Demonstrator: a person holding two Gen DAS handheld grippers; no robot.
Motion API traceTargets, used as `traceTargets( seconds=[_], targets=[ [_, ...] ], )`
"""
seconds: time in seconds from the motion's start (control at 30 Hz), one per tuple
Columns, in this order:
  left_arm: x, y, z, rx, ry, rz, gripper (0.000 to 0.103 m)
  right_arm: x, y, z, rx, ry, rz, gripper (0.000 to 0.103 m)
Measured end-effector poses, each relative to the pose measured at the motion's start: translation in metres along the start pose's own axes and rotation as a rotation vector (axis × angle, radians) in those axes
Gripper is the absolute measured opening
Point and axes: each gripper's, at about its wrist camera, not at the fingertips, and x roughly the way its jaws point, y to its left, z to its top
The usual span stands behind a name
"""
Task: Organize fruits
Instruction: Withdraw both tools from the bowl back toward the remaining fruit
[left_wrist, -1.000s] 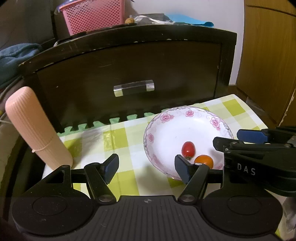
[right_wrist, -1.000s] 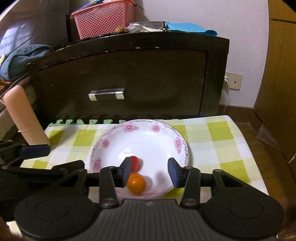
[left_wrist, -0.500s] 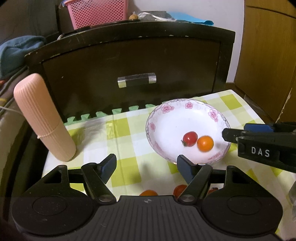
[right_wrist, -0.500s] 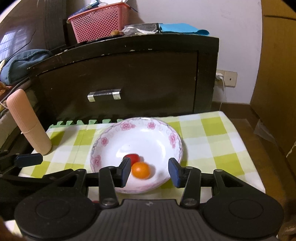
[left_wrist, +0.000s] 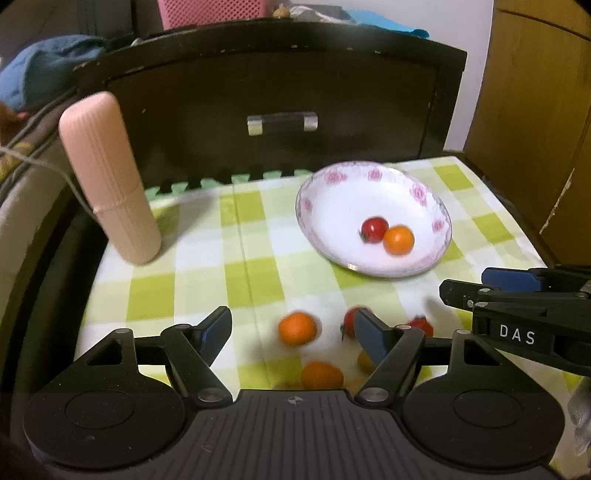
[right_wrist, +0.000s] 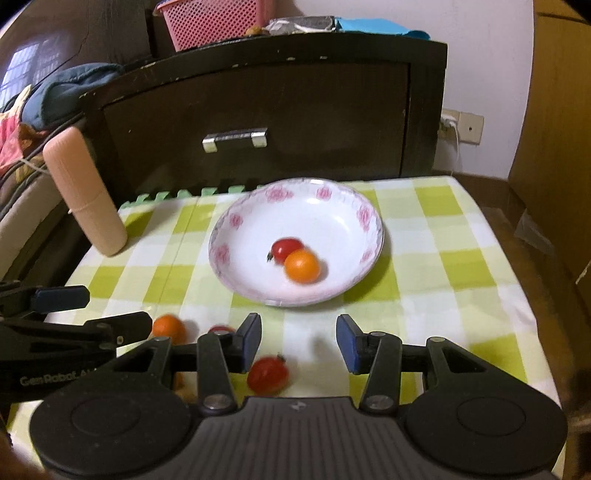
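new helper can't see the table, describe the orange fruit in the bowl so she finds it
Find the flowered white bowl on the green checked cloth. Two small round fruits touch inside it; the orange one sits nearer the cameras, against the red tomato.

At the lower middle of the left wrist view, a red tomato (left_wrist: 350, 320) sits half hidden behind the left gripper's right finger (left_wrist: 369, 334), and a yellowish fruit (left_wrist: 364, 362) below it is mostly covered, perhaps a small orange. The loose fruits there are blurred. The pink basket (left_wrist: 207, 11) is cut off by the top edge. In the right wrist view, another red tomato (right_wrist: 220, 328) at lower left barely shows.
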Motion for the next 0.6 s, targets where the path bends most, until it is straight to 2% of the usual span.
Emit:
traceTargets(
  seconds=[0.33, 0.6],
  targets=[
    [-0.016, 0.006, -0.029, -0.034, 0.050, -0.018, 0.080, -0.017, 0.009, -0.021, 0.000, 0.032, 0.018, 0.044],
    [-0.021, 0.001, -0.050, -0.009, 0.090, -0.026, 0.080, -0.022, 0.009, -0.031, 0.028, 0.064, 0.041, 0.044]
  ],
)
